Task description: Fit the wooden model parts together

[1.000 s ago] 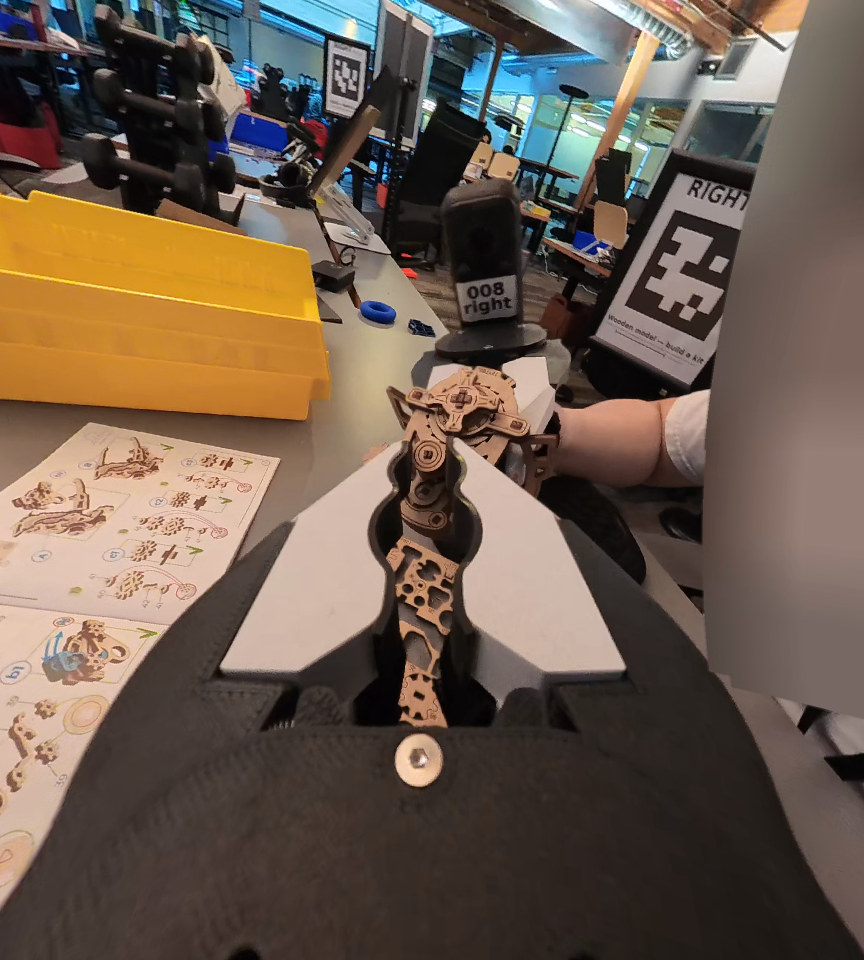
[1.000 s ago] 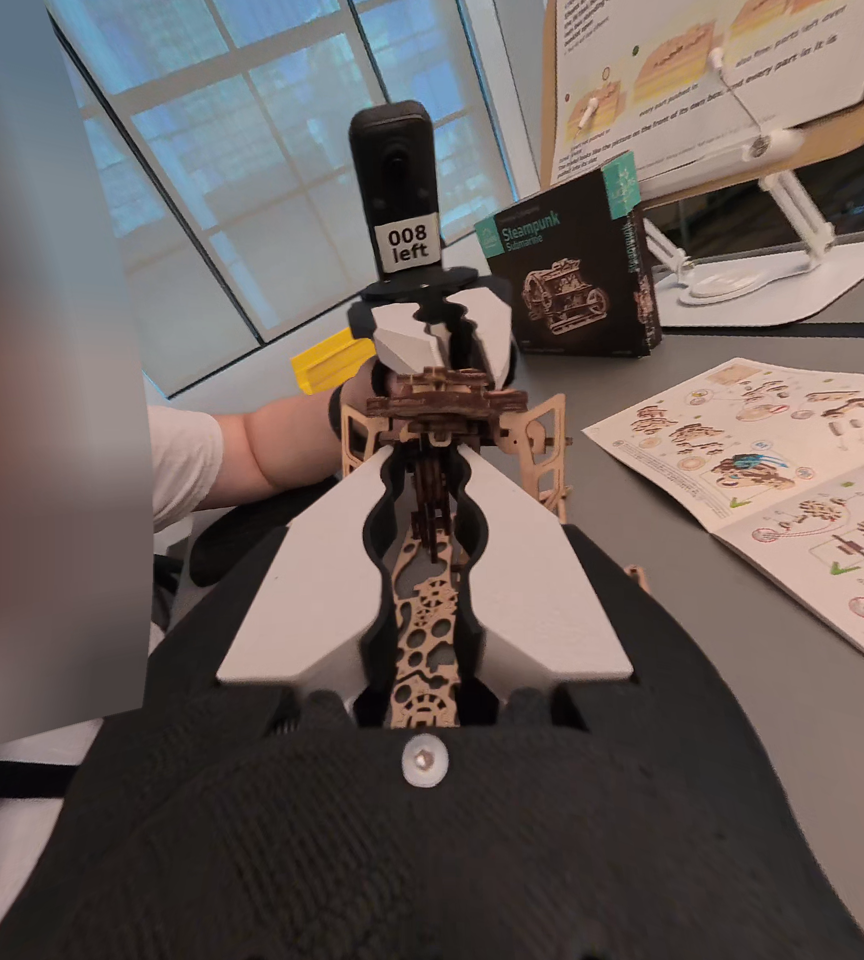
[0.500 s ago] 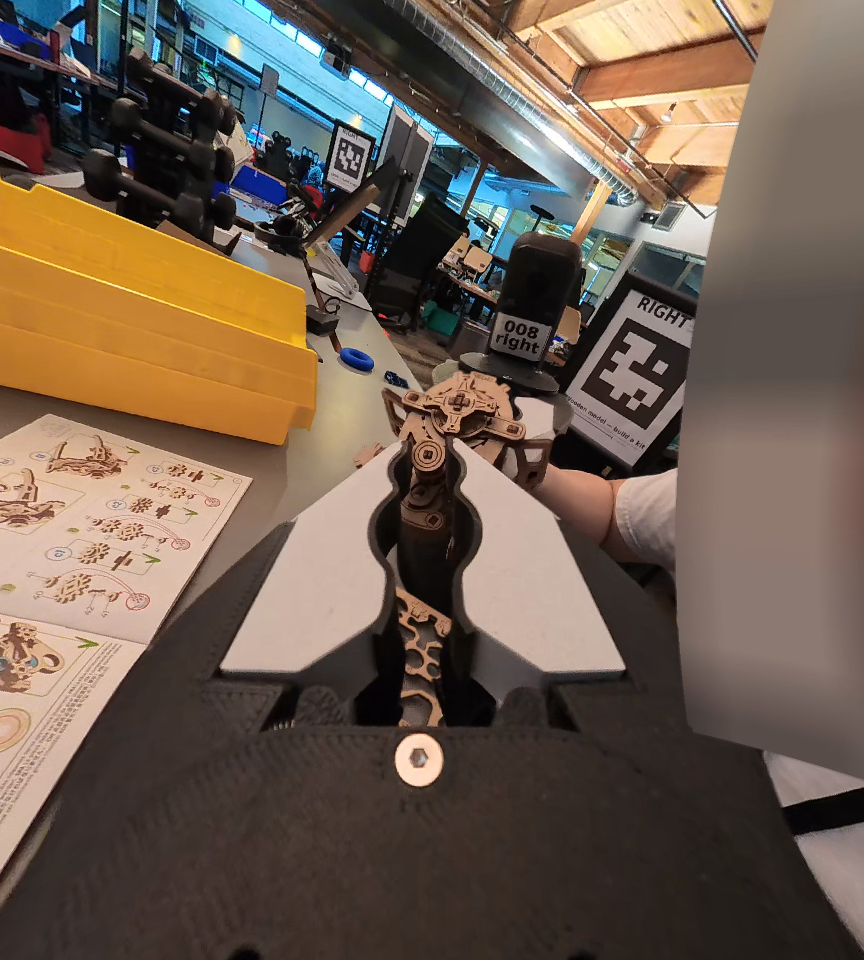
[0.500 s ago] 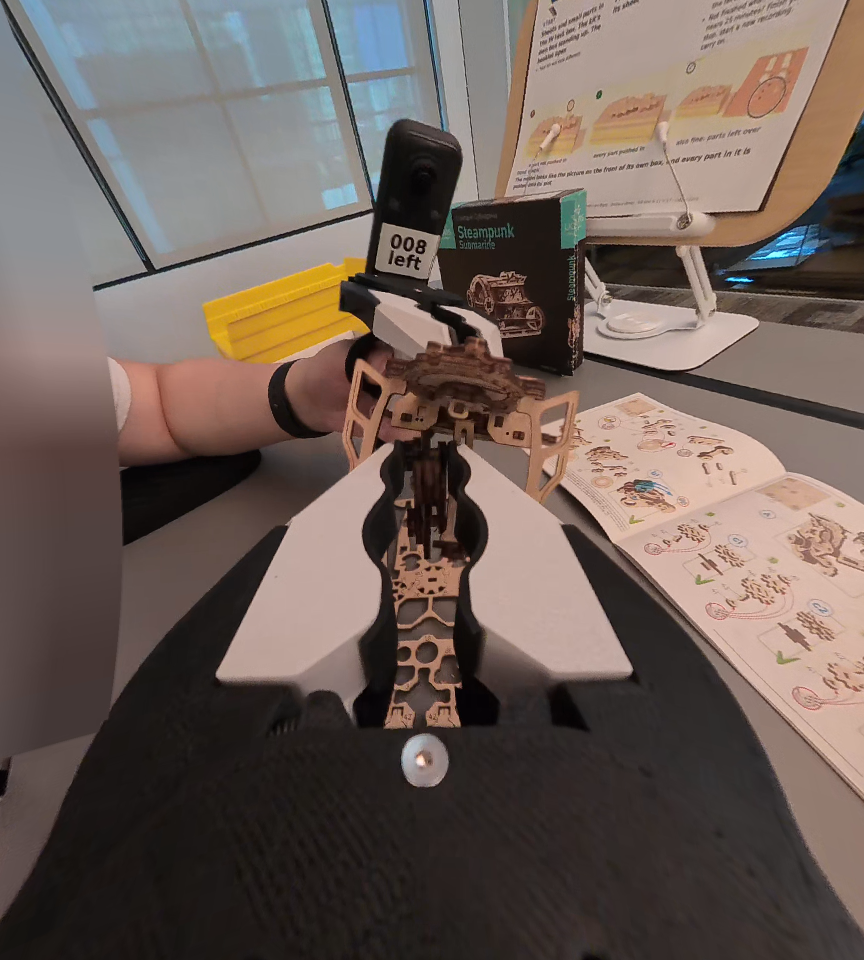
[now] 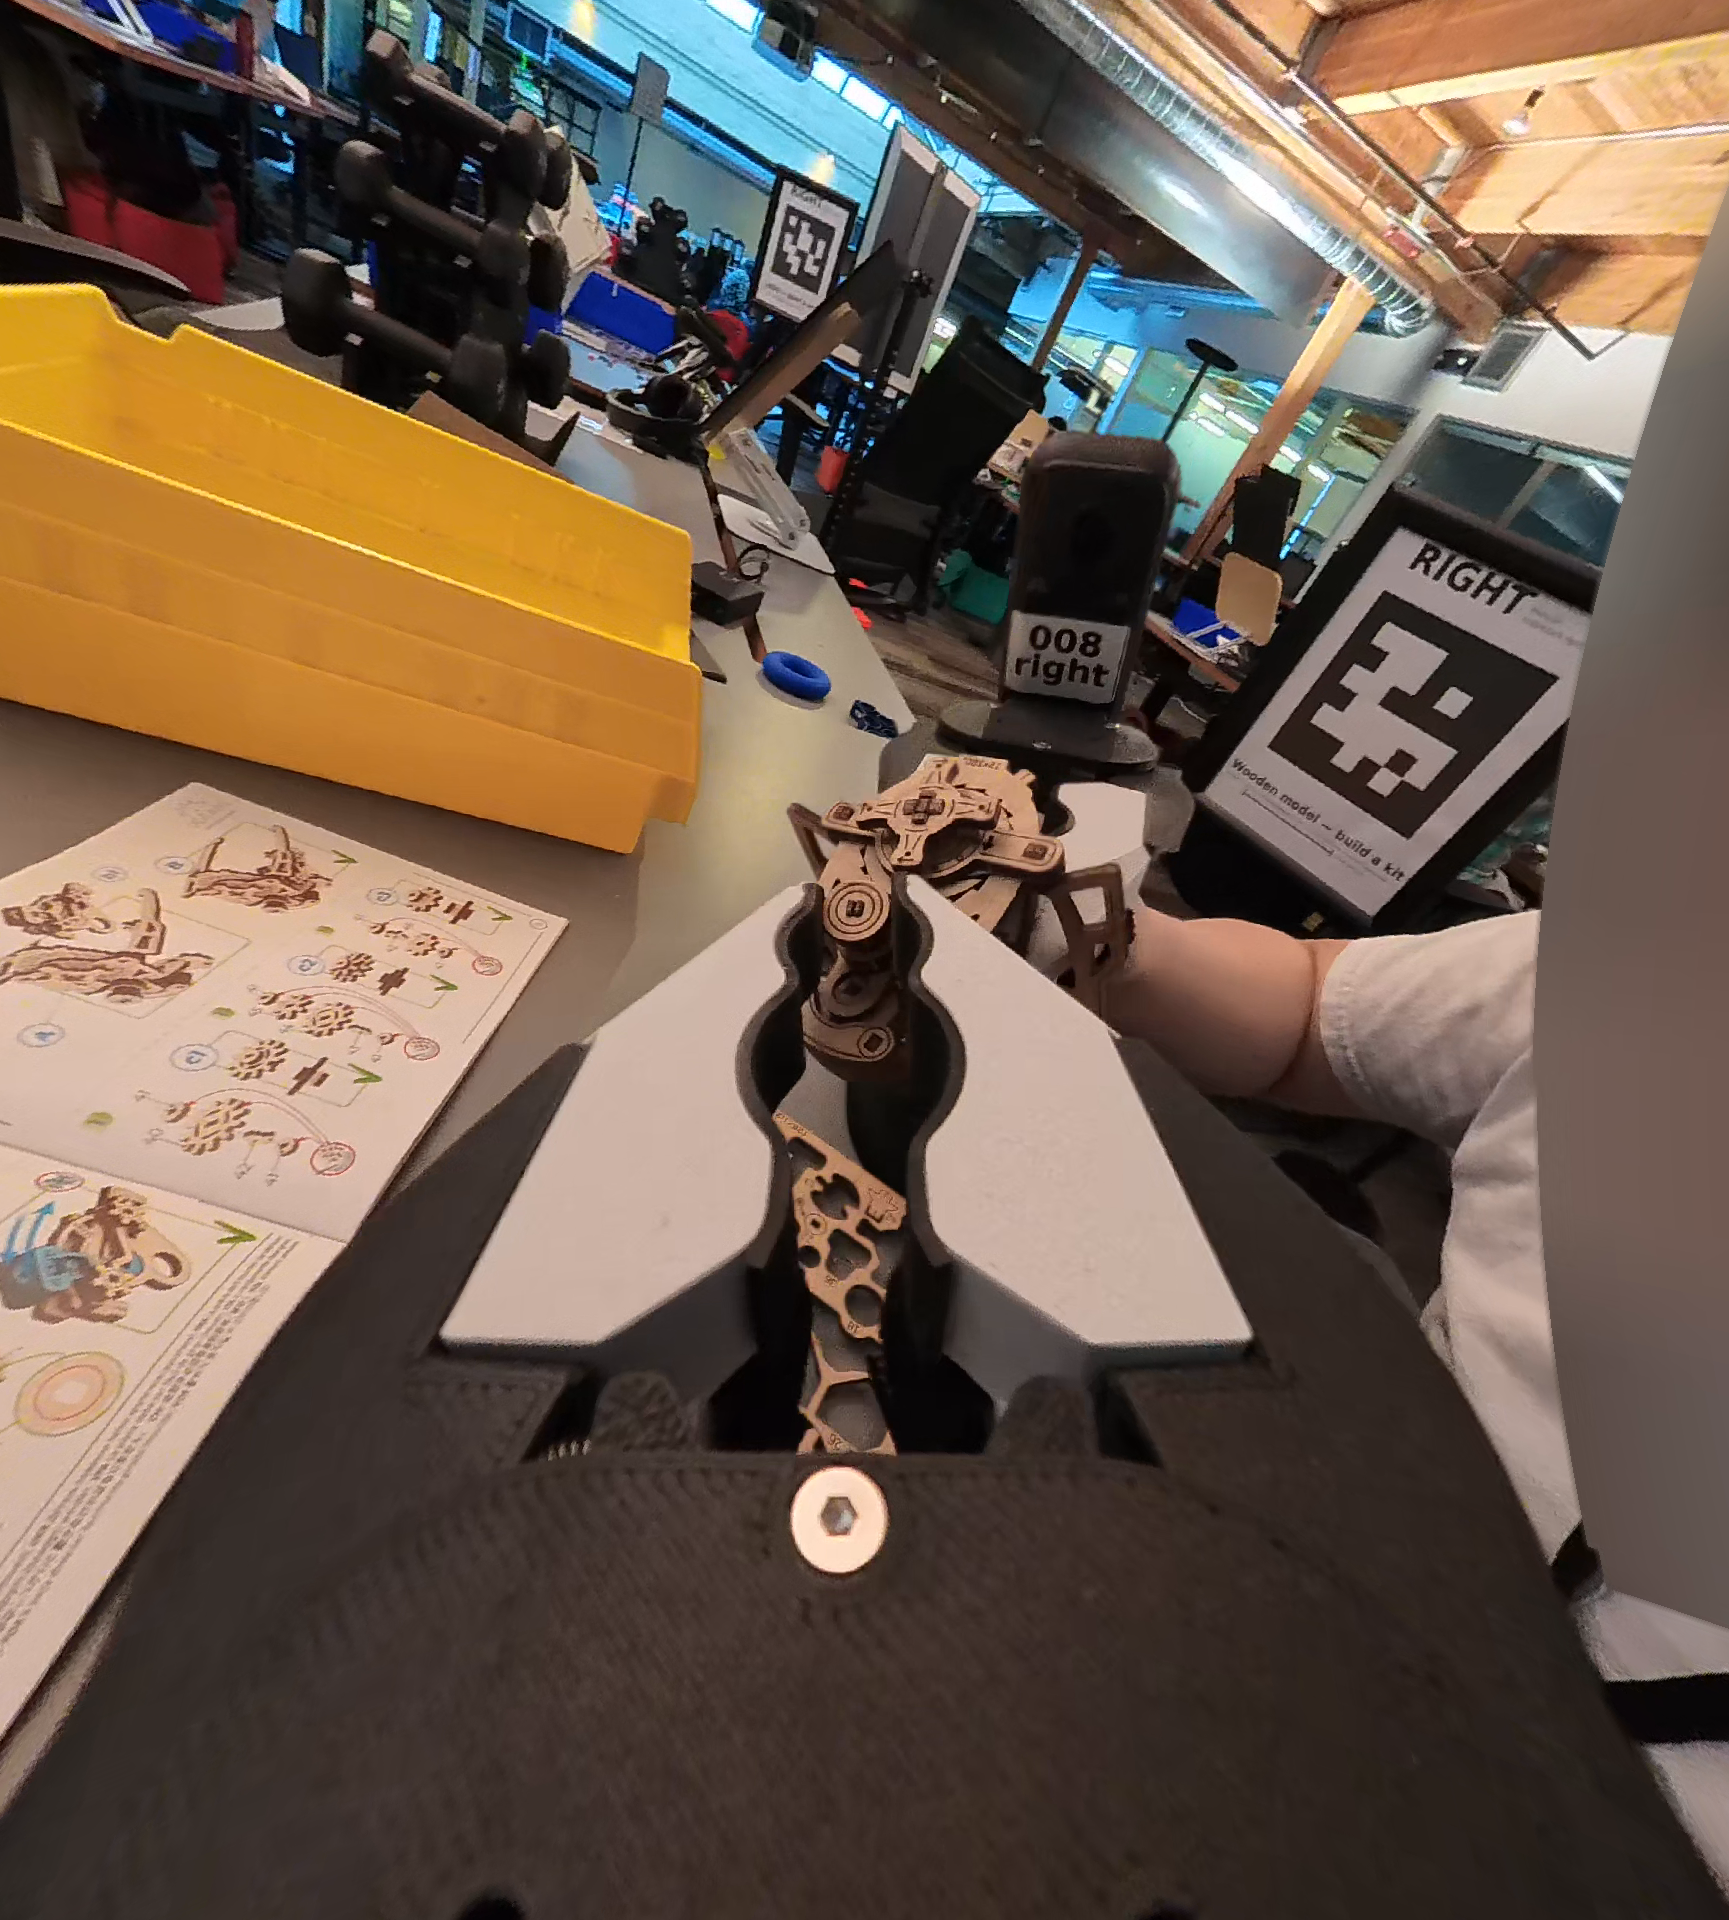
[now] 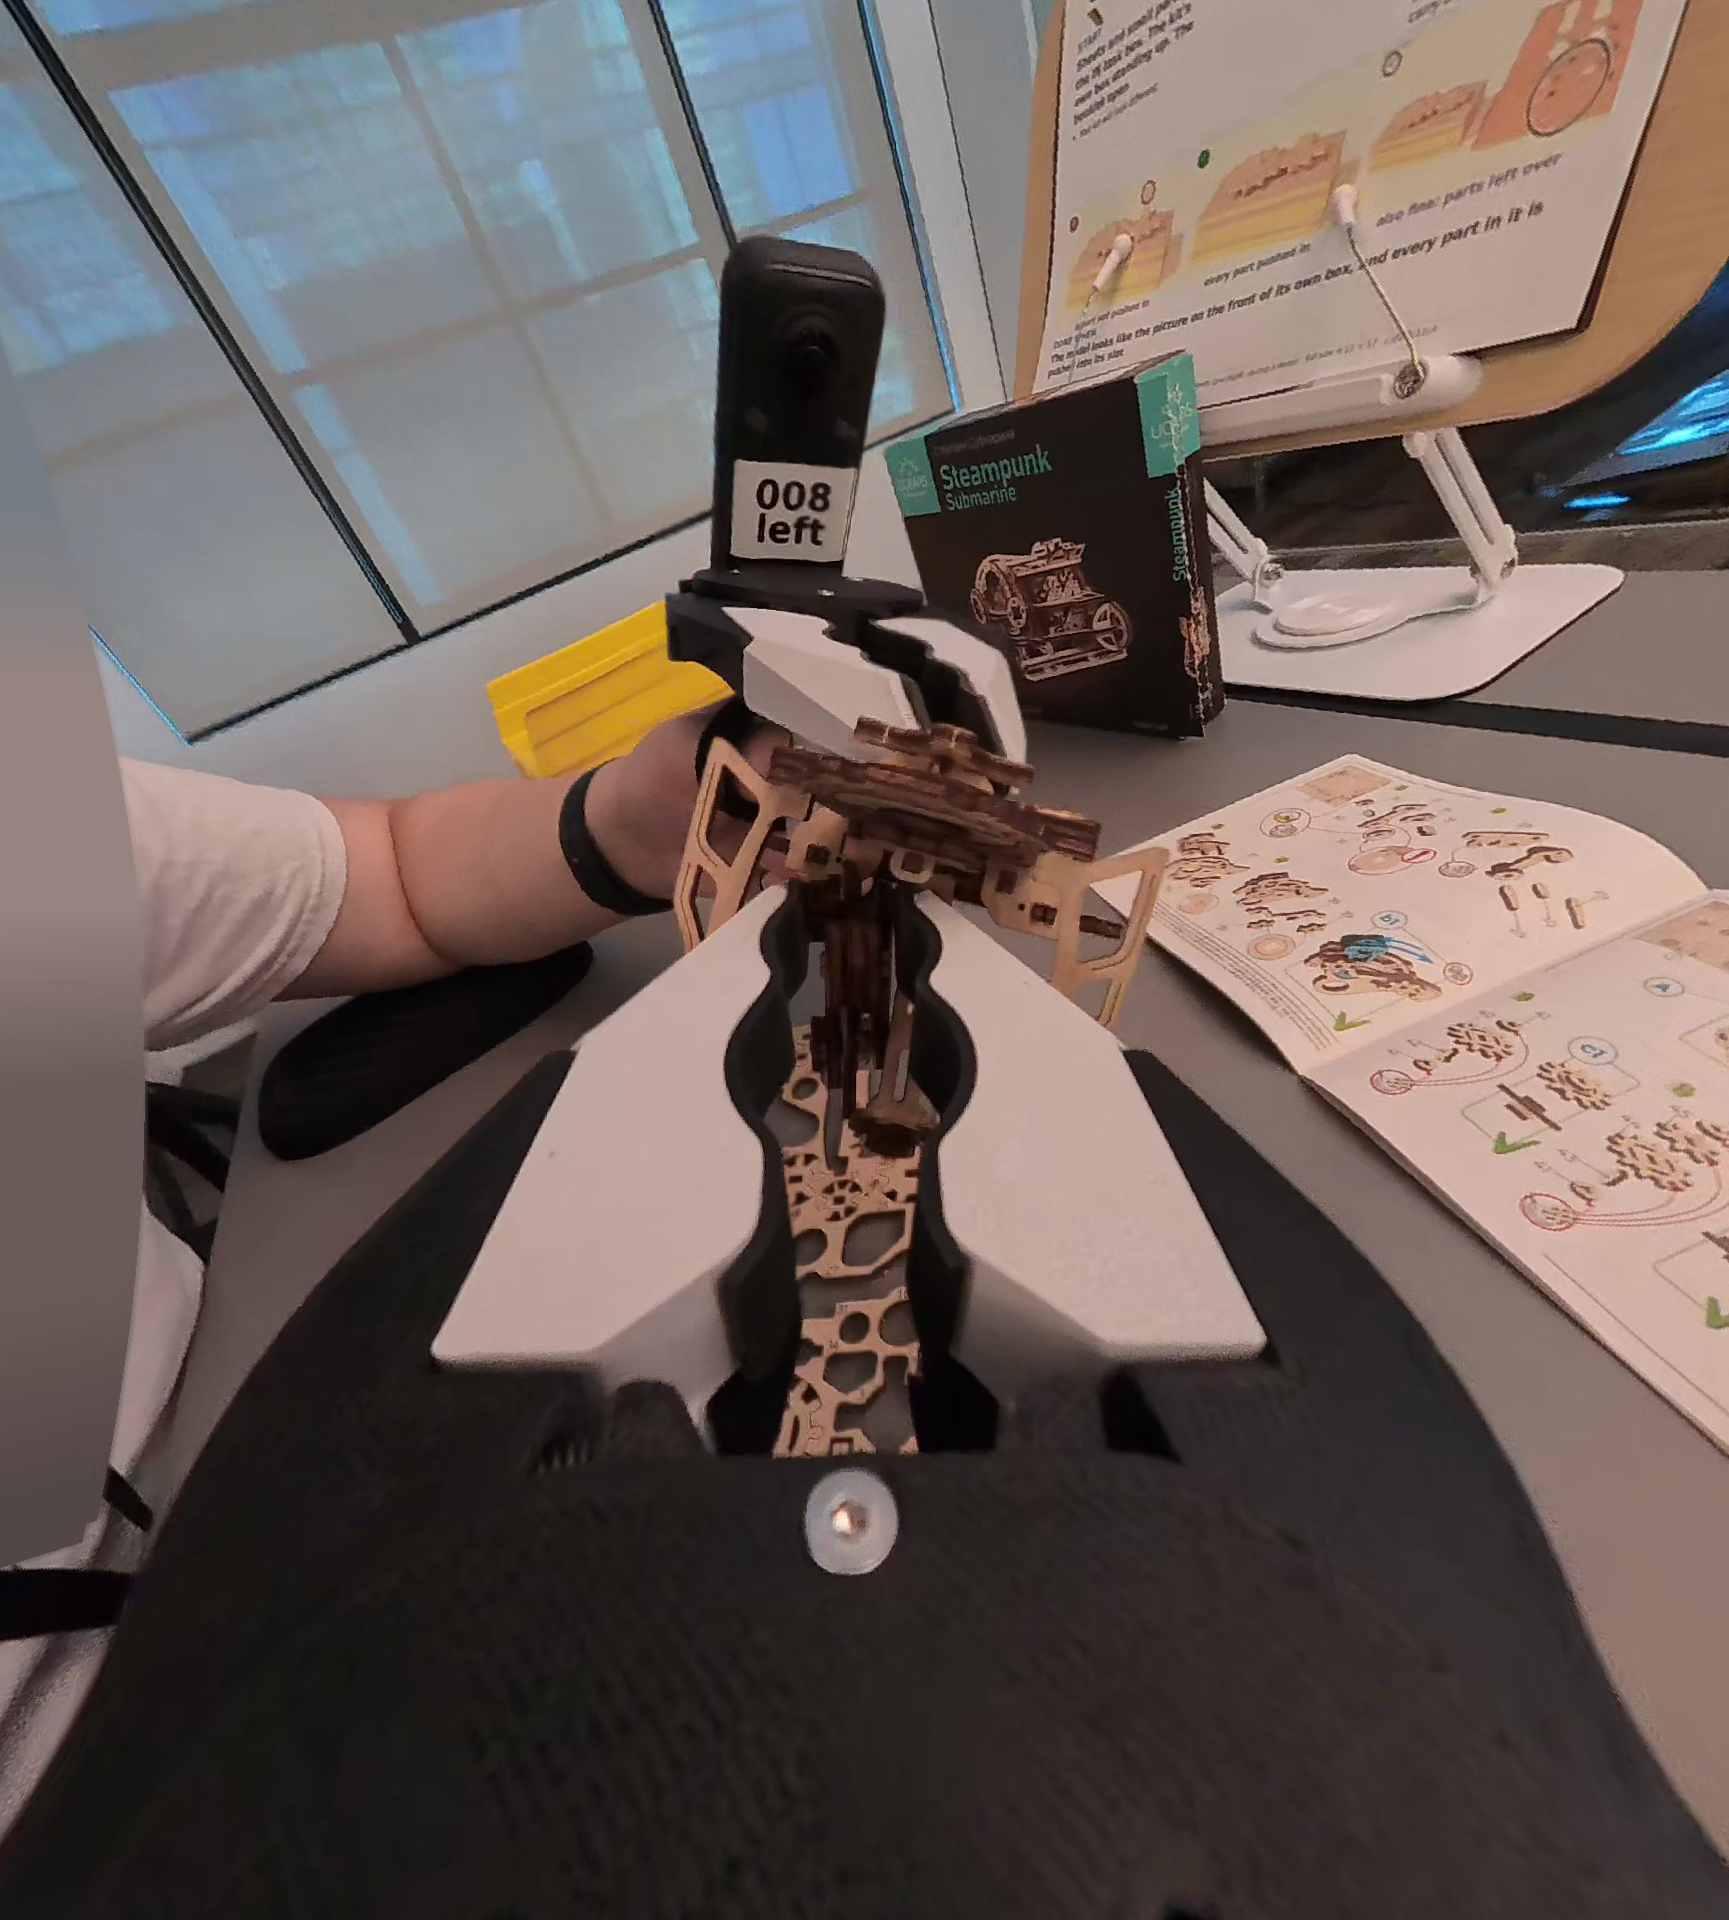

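A partly built wooden model (image 5: 927, 836) with gears and side frames is held above the grey table (image 5: 714, 914) between both grippers. My left gripper (image 5: 852, 909) is shut on its gear stack from one side. My right gripper (image 6: 849, 914) is shut on its dark lower column from the opposite side, under the model's top plate (image 6: 927, 795). Each gripper shows beyond the model in the other's view: the right one (image 5: 1099, 821), the left one (image 6: 881, 675). A perforated wooden sheet (image 6: 844, 1247) shows in the gap behind the fingers. I cannot tell what it rests on.
An open instruction booklet (image 5: 195, 1039) lies left of the left gripper, and right of the right gripper (image 6: 1514, 1039). Stacked yellow bins (image 5: 320, 582), a blue ring (image 5: 795, 670), the black kit box (image 6: 1057, 561), a paper stand (image 6: 1359, 208), a marker sign (image 5: 1400, 717) and a black pad (image 6: 413, 1049) surround the spot. The grippers are tip to tip, or close to it.
Both grippers have kept their hold. The model has tilted: its top plate now slants down to the right in the right wrist view. Both cameras have swung, so the background has shifted.
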Tool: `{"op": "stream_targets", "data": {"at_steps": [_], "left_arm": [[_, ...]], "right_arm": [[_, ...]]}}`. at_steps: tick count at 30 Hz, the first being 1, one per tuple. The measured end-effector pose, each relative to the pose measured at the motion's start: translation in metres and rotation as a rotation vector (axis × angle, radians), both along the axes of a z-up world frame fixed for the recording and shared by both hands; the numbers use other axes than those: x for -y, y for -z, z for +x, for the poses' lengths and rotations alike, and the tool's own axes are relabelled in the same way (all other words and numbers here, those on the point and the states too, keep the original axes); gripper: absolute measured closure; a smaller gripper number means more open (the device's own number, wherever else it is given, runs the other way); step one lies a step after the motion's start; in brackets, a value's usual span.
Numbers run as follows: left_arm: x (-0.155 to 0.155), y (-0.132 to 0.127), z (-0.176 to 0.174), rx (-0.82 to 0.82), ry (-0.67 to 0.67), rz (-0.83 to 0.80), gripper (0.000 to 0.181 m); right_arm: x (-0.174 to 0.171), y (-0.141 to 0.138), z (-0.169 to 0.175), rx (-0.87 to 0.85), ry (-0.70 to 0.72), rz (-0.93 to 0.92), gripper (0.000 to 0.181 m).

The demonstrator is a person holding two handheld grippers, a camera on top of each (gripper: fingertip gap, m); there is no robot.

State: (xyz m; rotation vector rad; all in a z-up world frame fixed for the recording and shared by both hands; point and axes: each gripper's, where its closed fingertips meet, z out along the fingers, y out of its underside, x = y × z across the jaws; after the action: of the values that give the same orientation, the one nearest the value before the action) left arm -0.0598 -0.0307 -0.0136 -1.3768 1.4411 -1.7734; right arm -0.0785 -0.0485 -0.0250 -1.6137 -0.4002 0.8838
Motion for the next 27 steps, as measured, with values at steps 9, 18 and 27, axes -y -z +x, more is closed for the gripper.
{"op": "stream_targets", "data": {"at_steps": [9,18,27], "left_arm": [[-0.005,0.003,0.002,-0.021,-0.049,0.055,0.171],[-0.015,0.011,0.000,-0.029,-0.064,0.040,0.171],[-0.021,0.001,-0.009,0.130,0.056,-0.116,0.171]], "right_arm": [[-0.006,0.009,0.001,-0.150,-0.071,-0.107,0.166],[-0.012,0.013,0.013,-0.043,0.015,-0.071,0.167],[-0.008,0.013,0.010,0.166,-0.002,0.008,0.166]]}}
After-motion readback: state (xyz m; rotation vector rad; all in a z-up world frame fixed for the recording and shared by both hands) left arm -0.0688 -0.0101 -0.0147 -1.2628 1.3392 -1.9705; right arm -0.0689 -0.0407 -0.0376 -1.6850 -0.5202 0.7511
